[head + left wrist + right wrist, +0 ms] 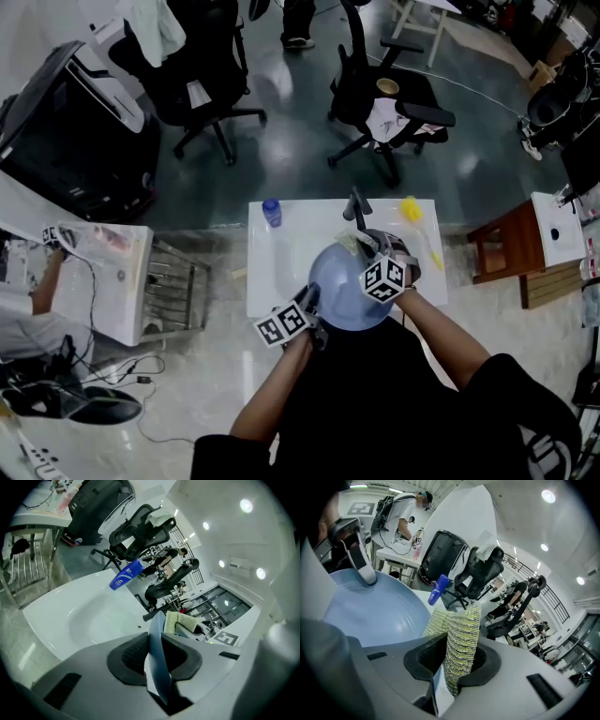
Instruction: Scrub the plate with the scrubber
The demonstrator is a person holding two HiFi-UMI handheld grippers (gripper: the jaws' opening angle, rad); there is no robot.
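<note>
My left tongs (157, 656) pinch the rim of the blue plate (339, 281), which shows edge-on between the pads and is held over the white basin (277, 258). My right tongs (457, 660) are clamped on the yellow-green scrubber (461, 630), just beside the plate's face; I cannot tell whether they touch. A blue bottle (272, 213) sits on the basin's back rim

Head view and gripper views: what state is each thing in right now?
plate: held over the sink, its rim clamped in the left gripper.
scrubber: folded and clamped in the right gripper, beside the plate; contact unclear.
left gripper: shut on plate.
right gripper: shut on scrubber.
bottle: looks upright, on the sink's back corner.
</note>
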